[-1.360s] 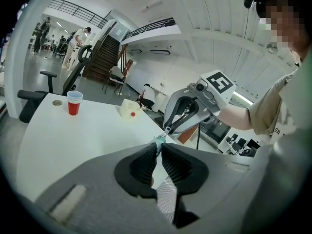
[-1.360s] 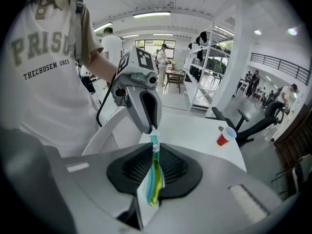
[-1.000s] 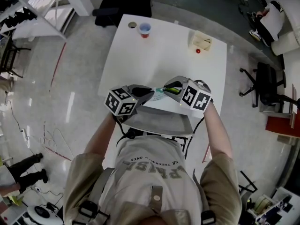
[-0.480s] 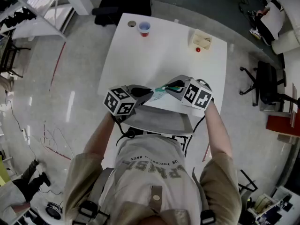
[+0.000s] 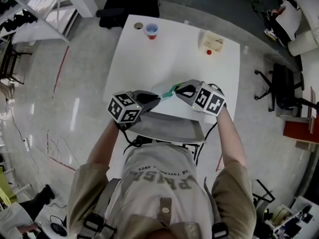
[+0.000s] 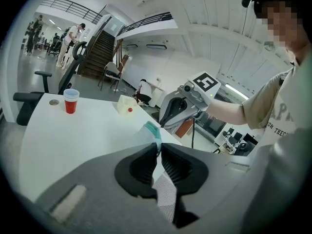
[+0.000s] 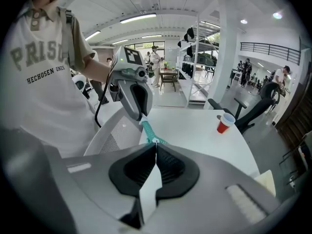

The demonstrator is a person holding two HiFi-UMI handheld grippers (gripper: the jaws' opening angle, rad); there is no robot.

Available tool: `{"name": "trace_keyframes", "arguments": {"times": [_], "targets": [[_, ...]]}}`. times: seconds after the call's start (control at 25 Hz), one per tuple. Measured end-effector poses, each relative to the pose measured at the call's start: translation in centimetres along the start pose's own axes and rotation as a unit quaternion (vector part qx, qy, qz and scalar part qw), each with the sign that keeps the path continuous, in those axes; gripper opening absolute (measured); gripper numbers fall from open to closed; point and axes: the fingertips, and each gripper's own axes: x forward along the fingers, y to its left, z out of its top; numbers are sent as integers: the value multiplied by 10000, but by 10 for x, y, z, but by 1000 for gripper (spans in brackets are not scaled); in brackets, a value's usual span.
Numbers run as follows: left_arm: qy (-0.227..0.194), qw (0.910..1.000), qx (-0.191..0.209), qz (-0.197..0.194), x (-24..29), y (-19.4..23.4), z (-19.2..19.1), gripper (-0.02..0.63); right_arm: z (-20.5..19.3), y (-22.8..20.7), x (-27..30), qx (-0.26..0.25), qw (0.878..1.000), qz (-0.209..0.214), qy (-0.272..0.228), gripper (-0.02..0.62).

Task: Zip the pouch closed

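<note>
Left gripper [image 5: 157, 98]: clamped on one end of the pouch [image 5: 167, 90].
Right gripper [image 5: 177, 89]: jaws just closed on the teal zipper [image 7: 147, 129].
Where: over near edge of table [image 5: 169, 49].

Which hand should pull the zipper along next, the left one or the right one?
Right, probably. The right gripper has just closed its jaws on what looks like the zipper pull, ready to slide. The left gripper is shut on the pouch, bracing its end.

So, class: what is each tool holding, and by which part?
Left tool grips the pouch by its end; right tool pinches its zipper pull.
</note>
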Motion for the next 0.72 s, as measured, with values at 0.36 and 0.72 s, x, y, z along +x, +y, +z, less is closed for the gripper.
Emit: {"name": "trace_keyframes", "arguments": {"times": [0.36,0.72], "targets": [[109,9999,37,-36,-6,1,-5,35,-7,-3,-3,143,9999,2,-13,5],[227,9997,66,71,-17,6,-11,35,-18,-6,-10,197,9997,-90,94,5]]}}
